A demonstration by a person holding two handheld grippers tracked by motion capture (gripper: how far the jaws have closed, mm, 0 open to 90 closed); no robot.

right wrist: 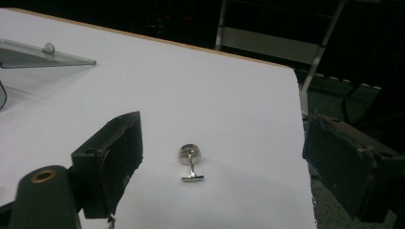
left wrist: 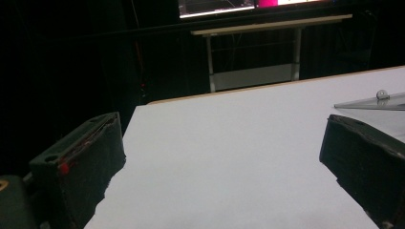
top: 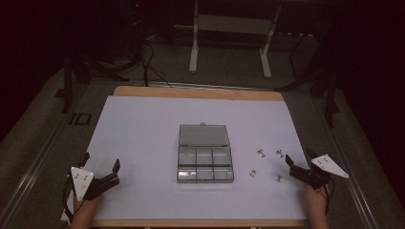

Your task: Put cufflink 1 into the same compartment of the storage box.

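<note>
I see a clear compartment box [top: 205, 169] at the middle of the white worktop [top: 143, 129], its lid [top: 203, 135] swung open and lying flat behind it. Four small cufflinks [top: 261, 153] are scattered to its right, well apart from the box. My left hand-held gripper [top: 101, 165] sits at the near left, jaws spread wide with nothing between them. My right hand-held gripper [top: 298, 159] rests at the near right, jaws likewise spread, with one cufflink [right wrist: 190, 162] lying on the worktop ahead of the gap.
</note>
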